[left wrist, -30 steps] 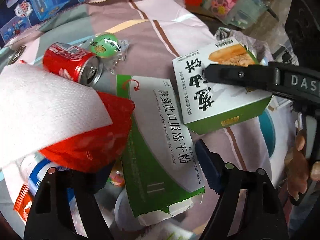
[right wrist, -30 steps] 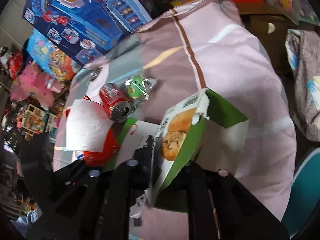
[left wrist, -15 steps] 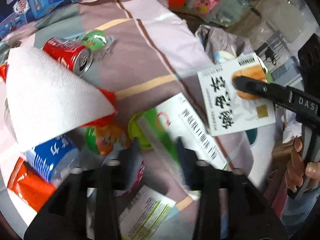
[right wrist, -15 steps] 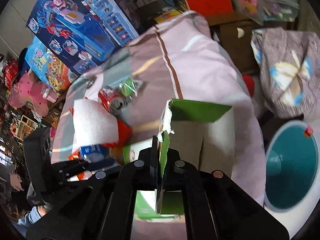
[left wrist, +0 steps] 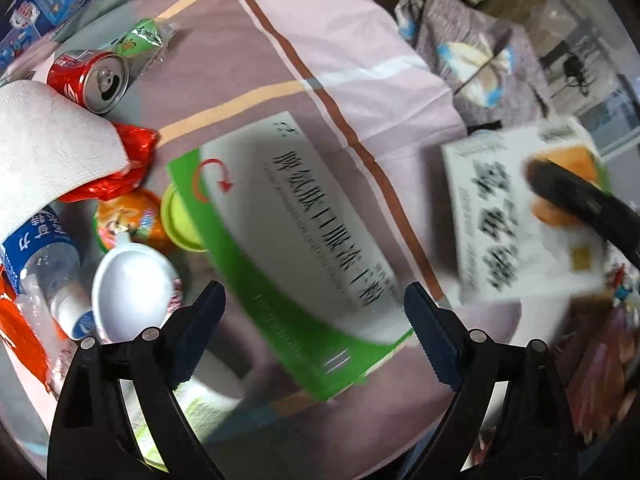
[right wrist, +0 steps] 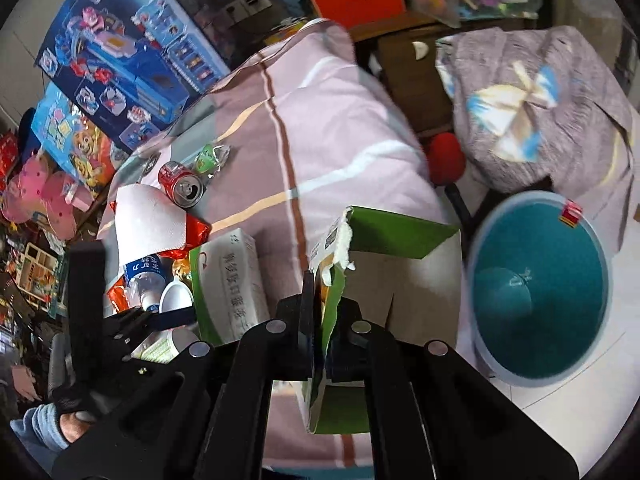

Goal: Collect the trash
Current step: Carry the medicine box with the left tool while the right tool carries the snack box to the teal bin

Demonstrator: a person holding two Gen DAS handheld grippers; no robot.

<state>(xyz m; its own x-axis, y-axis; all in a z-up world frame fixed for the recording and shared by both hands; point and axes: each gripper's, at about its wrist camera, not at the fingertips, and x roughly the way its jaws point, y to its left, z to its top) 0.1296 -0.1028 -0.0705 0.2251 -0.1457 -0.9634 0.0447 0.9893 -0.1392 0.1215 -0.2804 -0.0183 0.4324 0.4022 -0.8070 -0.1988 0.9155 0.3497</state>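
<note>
Landmark: the long green-and-white cardboard medicine box [left wrist: 296, 248] lying flat on the pink-and-mauve striped bedsheet [left wrist: 352, 52].

Left of the medicine box sits the rest of the litter: crumpled white paper towel [left wrist: 52, 148] over a red plastic wrapper [left wrist: 124, 168], red drink can [left wrist: 90, 80] on its side beyond, white plastic spoon [left wrist: 132, 292] just beside the box's near-left corner.

The left gripper [left wrist: 316, 320] hangs above the medicine box's near end. Its jaws have just been opening and stand wide, straddling the box without touching it, likely lining up a grab.

Right of the medicine box, the right gripper [right wrist: 324, 320] is clamped on the torn edge of a green-and-white snack carton [right wrist: 384, 276], lifted clear of the sheet. Further right, the teal round plastic bin [right wrist: 540, 288] stands open on the floor, probably the carton's drop point.
</note>
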